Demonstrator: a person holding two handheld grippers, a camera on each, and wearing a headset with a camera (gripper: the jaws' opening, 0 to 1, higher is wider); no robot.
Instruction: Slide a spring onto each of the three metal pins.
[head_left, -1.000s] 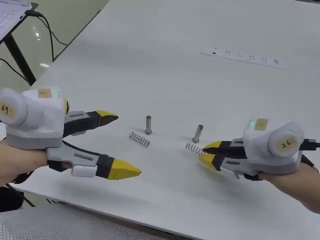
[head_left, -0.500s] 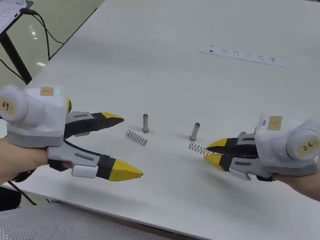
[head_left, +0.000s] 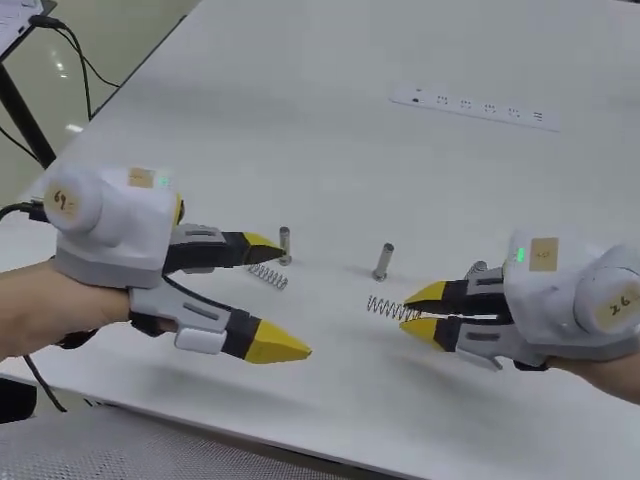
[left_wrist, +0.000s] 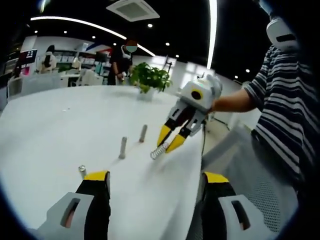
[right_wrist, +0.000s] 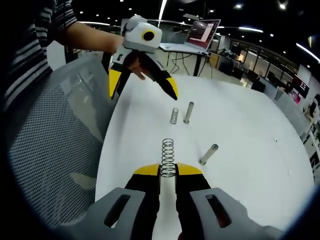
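1. White worktop is carrying the pins and springs. A power strip is lying along its far side.
2. Near right: the right gripper is hovering low over the worktop. Its jaws are drawn almost together and are pinching one end of a spring.
3. The rest of that spring is sticking out past the yellow tips, roughly level. I cannot tell whether its free end is touching the worktop.
4. The middle pin is standing upright just beyond the spring's free end, apart from it.
5. Near left: the left gripper is hanging above the worktop with its jaws spread wide, gripping nothing.
6. The left pin is standing upright right beside the upper jaw tip. A loose spring is lying flat just in front of it.
7. In the left gripper view the three pins are standing in a row. The third pin is the farthest, close by the right gripper's tips.
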